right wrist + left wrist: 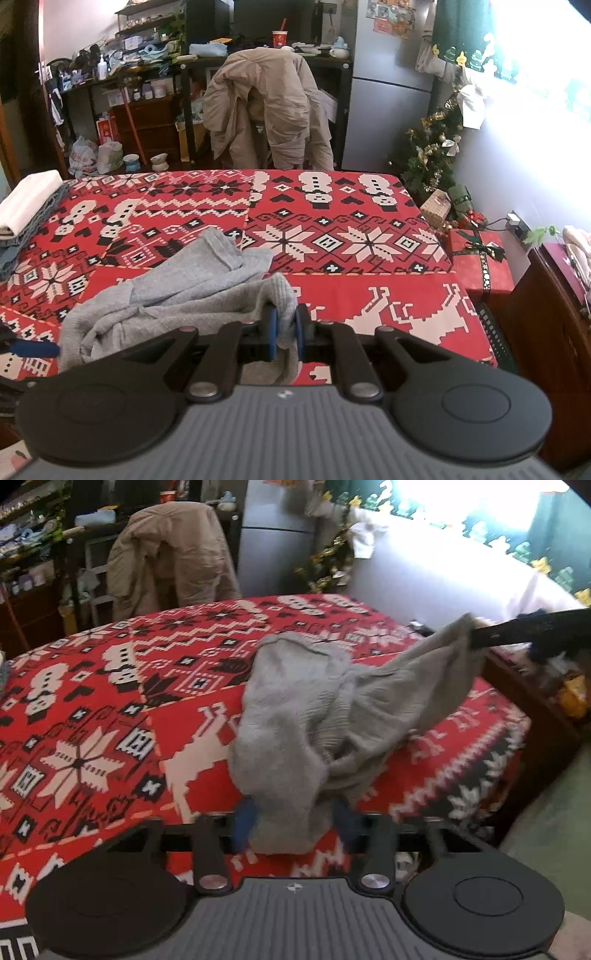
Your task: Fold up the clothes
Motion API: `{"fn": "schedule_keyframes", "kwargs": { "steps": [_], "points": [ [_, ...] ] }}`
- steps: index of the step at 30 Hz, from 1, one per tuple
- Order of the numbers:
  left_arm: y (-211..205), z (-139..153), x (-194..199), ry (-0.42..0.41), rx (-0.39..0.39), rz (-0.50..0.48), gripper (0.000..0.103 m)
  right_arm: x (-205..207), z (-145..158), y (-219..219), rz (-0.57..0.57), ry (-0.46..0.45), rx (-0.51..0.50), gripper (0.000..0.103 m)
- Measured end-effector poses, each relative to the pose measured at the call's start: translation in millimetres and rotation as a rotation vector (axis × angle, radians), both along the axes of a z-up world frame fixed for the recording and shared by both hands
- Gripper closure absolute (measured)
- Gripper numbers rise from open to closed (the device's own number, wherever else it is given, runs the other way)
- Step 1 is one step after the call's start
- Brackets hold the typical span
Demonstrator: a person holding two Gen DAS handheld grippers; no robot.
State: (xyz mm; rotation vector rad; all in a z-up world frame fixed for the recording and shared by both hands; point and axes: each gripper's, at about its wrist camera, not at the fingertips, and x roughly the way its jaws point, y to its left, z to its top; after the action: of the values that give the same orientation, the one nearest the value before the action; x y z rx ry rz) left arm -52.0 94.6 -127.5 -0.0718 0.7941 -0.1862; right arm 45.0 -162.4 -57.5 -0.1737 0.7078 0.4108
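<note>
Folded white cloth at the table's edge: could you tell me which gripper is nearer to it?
Left. The left gripper holds the grey knit garment at the end toward the folded white cloth; the right gripper holds the opposite end, farther away.

Cluttered home: fridge (391,92), Christmas tree (432,155)

The left gripper (291,821) sits low with its blue pads apart, gray cloth bunched between them; whether they actually pinch it is unclear. The right gripper (286,332) is clamped tight on cloth.
</note>
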Motion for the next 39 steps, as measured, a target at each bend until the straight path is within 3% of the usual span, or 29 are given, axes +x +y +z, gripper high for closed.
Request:
{"fn": "schedule_keyframes", "kwargs": {
  "steps": [1, 11, 17, 22, 27, 35, 37, 39],
  "points": [
    [0.9, -1.3, 2.8, 0.006, 0.005, 0.012, 0.098, -1.7, 1.3, -3.2, -0.001, 0.000, 0.005, 0.092],
    [59.9, 70.4, -1.1, -0.144, -0.070, 0.141, 0.098, -7.0, 21.4, -18.0, 0.013, -0.012, 0.106, 0.092],
    [92.5, 115.6, -7.0, -0.228, -0.094, 0.216, 0.101, -17.5, 50.9, -12.3, 0.057, -0.070, 0.150, 0.092],
    [102.9, 141.9, -12.5, -0.273, -0.130, 0.221, 0.101, -27.4, 80.9, -5.0, 0.095, -0.126, 0.162, 0.092],
    [84.8, 127.0, -14.4, -0.211, -0.111, 0.153, 0.100, -28.4, 91.1, 3.1, 0.101, -0.144, 0.133, 0.092],
    [57.9, 64.8, -17.2, -0.057, -0.160, 0.124, 0.097, -24.3, 68.9, -3.8, 0.067, -0.087, 0.120, 0.092],
    [56.0, 51.7, -16.0, -0.032, -0.188, 0.132, 0.091, -23.5, 64.3, -5.5, 0.064, -0.079, 0.115, 0.092],
    [53.7, 43.4, -12.5, -0.018, -0.211, 0.143, 0.078, -23.2, 60.7, -7.0, 0.064, -0.073, 0.115, 0.092]
  ]
}}
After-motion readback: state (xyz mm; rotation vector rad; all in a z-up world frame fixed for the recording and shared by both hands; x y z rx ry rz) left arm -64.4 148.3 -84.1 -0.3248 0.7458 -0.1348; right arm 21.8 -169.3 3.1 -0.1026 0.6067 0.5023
